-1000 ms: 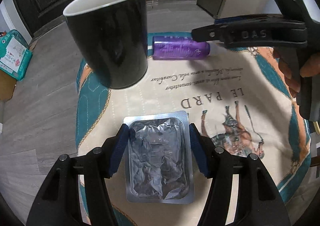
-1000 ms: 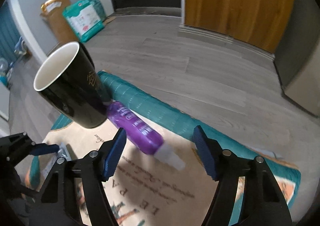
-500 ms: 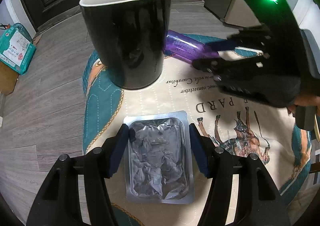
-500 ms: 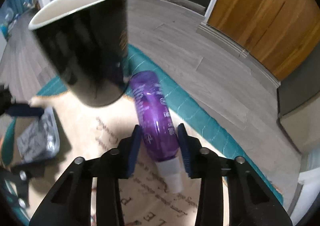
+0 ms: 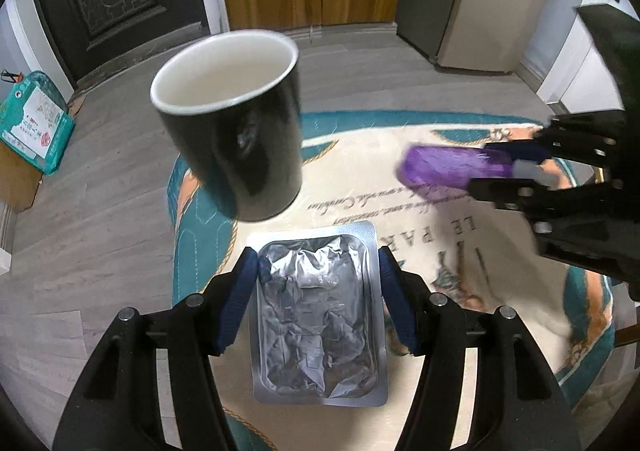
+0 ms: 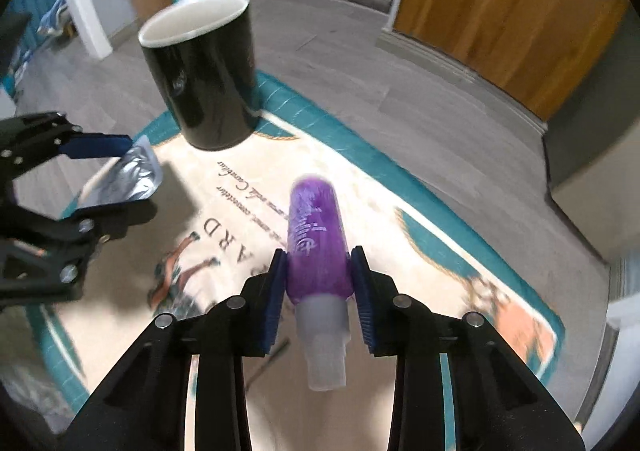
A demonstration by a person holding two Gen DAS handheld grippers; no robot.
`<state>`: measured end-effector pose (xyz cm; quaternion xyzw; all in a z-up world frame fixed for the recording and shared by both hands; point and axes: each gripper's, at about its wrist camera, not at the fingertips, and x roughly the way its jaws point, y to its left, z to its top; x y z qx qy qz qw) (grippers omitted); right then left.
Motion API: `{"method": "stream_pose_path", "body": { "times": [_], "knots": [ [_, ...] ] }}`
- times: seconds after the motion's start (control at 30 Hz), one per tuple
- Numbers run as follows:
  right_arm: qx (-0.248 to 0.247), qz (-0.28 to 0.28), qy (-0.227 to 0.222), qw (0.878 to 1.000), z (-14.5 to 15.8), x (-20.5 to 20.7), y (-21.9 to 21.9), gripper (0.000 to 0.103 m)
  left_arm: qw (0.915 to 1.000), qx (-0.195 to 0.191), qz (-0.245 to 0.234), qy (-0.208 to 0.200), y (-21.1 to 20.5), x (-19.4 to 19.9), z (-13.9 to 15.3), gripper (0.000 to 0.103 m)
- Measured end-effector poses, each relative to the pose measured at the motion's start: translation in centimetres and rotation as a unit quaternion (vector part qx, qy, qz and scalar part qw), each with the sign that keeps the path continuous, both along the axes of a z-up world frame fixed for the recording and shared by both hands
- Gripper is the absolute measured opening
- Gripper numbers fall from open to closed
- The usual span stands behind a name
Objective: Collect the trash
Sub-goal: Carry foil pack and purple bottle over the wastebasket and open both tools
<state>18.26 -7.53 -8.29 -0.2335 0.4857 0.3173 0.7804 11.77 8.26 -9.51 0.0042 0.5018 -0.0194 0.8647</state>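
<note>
- Gripping the purple tube [image 6: 318, 247] low on its body, just above the translucent cap, the right tool [image 6: 318, 293] has just been closing its jaws and the blue pads now press on both sides of the tube. The tube looks lifted off the cloth, roughly over the middle of the desk [image 5: 500, 251], though blur makes the gap hard to judge.
- Long axis of the tube runs straight along the tool's fingers: rounded closed end pointing away from the tool, cap end pointing back between the fingers.
- Left tool [image 5: 316, 299] is clamped on the silver foil blister pack [image 5: 318, 315], pads on its two long edges. The pack's long axis also runs along the fingers, short edge facing the black cup [image 5: 232, 123]. It seems held up near the desk's left edge.
- What could go wrong, imo:
  - The tube is glossy and round and most of it sticks out past the pads, so a quick swing could let it pivot or slide out.
  - The foil pack is thin and crumpled, so squeezing by the edges could buckle it and let it drop.
  - The cup mouth isn't wide, and it sits at the desk's far-left edge. Both tools heading there together could collide, or knock it off the edge.
</note>
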Motion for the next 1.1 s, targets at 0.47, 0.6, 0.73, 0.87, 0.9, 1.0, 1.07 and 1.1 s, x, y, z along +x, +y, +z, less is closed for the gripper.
{"method": "stream_pose_path", "body": {
  "times": [0.47,0.6,0.73,0.87,0.9,1.0,1.07,1.1],
  "knots": [
    [0.052,-0.150,-0.034,0.987,7.4,-6.7,-15.5,0.033,0.9963,-0.015,-0.078,-0.032,-11.6,0.8,4.1,0.060],
    [0.078,-0.215,-0.052,0.972,9.3,-8.7,-21.7,0.033,0.9885,0.008,-0.140,-0.058,-18.9,0.4,5.6,0.060],
    [0.077,-0.270,-0.071,0.957,10.3,-10.1,-27.4,0.033,0.9808,0.015,-0.181,-0.072,-24.4,-0.2,6.2,0.060],
    [0.081,-0.313,-0.085,0.943,10.5,-10.4,-32.2,0.033,0.9756,0.013,-0.204,-0.081,-28.7,-0.9,6.7,0.060],
    [0.086,-0.328,-0.085,0.937,10.3,-10.3,-33.8,0.033,0.9747,0.011,-0.208,-0.082,-29.5,-0.9,6.7,0.060],
    [0.096,-0.360,-0.076,0.925,9.1,-9.7,-37.0,0.033,0.9694,0.012,-0.229,-0.087,-32.6,-1.3,6.6,0.060],
    [0.091,-0.375,-0.062,0.921,7.7,-9.3,-39.1,0.033,0.9644,0.018,-0.248,-0.090,-34.6,-1.6,6.1,0.060],
    [0.087,-0.379,-0.060,0.919,7.3,-9.2,-39.5,0.033,0.9620,0.019,-0.257,-0.088,-35.5,-1.6,5.7,0.060]
  ]
}}
